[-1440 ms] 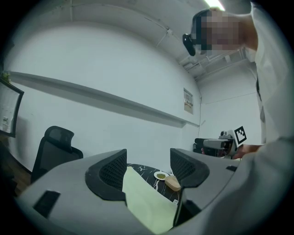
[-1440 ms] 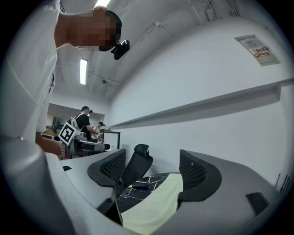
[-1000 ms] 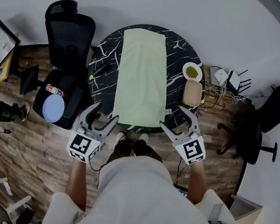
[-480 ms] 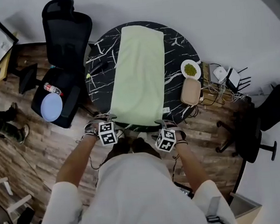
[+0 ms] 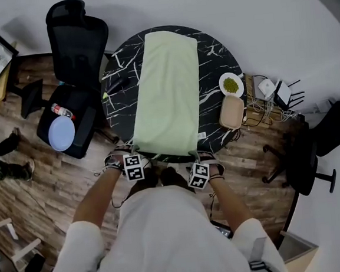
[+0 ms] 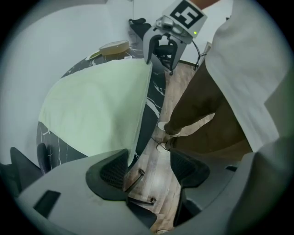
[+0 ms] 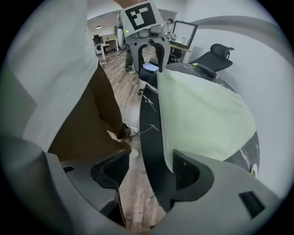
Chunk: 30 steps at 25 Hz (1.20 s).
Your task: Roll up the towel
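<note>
A pale green towel (image 5: 169, 91) lies lengthwise across the round black marble table (image 5: 214, 60), its near edge draped over the table's front rim. Both grippers point down at that edge. My left gripper (image 5: 130, 155) is at the near left corner, jaws open; in the left gripper view (image 6: 149, 172) the towel's hanging corner (image 6: 133, 137) sits just inside the left pad (image 6: 112, 172). My right gripper (image 5: 200, 159) is at the near right corner. Its jaws (image 7: 149, 174) have just been closing slightly but stand open, with the table rim and towel edge (image 7: 167, 137) between them, untouched by the pads.
A black office chair (image 5: 76, 46) with a blue disc (image 5: 61, 133) on its seat stands left of the table. On the table's right are a white bowl of green bits (image 5: 232, 86) and a beige container (image 5: 232, 111). Cables and boxes (image 5: 269, 91) lie on the floor at right.
Both grippers dropped from in front of my body to the table's near rim and turned to point down. They now straddle the towel's near corners.
</note>
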Available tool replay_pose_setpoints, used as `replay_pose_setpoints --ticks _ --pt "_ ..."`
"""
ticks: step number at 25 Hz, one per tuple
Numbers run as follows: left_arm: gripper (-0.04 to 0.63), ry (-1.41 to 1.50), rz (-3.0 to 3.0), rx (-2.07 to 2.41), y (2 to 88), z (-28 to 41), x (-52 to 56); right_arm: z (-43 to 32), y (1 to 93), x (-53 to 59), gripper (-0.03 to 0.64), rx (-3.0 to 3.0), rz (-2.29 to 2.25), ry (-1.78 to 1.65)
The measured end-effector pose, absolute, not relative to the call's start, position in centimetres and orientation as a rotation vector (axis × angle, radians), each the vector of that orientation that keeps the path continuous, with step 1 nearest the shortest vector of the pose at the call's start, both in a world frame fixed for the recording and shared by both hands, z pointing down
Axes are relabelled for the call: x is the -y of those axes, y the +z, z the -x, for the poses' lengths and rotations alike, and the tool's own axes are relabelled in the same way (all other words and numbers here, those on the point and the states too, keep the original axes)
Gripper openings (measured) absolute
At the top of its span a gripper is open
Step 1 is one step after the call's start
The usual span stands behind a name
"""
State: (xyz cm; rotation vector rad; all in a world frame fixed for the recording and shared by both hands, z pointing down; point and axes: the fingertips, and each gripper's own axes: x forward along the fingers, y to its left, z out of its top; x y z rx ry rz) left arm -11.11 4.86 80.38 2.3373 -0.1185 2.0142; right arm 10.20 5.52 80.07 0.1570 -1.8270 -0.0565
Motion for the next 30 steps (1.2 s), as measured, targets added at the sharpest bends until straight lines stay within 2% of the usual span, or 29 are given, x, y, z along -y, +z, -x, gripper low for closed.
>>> replay_pose_setpoints --ticks 2,3,6,9,13,14,22,30 --pt "0.277 2.021 -2.348 0.154 80.4 11.0 -4.7 -10.5 80.2 -5.3 0.201 1.816 -0.206 -0.108" --pt "0.265 2.021 -2.349 0.173 80.4 10.9 -4.6 -10.7 80.3 -5.3 0.172 1.813 -0.225 -0.116" --pt "0.175 2.029 -2.359 0.223 80.4 11.0 -4.1 -10.8 80.4 -5.5 0.156 1.813 -0.245 -0.12" --pt "0.128 2.039 -2.361 0.227 80.3 11.2 -4.2 -10.7 80.2 -5.9 0.122 1.818 -0.249 -0.127" --pt "0.032 2.051 -2.36 0.23 80.4 11.7 -4.9 -10.9 79.7 -7.0 0.034 1.839 -0.256 -0.11" --pt "0.029 2.052 -2.363 0.235 80.5 11.8 -5.2 -10.9 79.5 -7.1 0.02 1.846 -0.268 -0.104" --pt "0.017 1.92 -2.409 0.373 78.6 11.4 -6.7 -11.6 77.6 -7.9 0.017 1.882 -0.36 -0.041" --pt "0.017 1.87 -2.389 0.273 77.4 11.5 -10.5 -11.6 76.9 -11.7 0.017 1.901 -0.307 0.064"
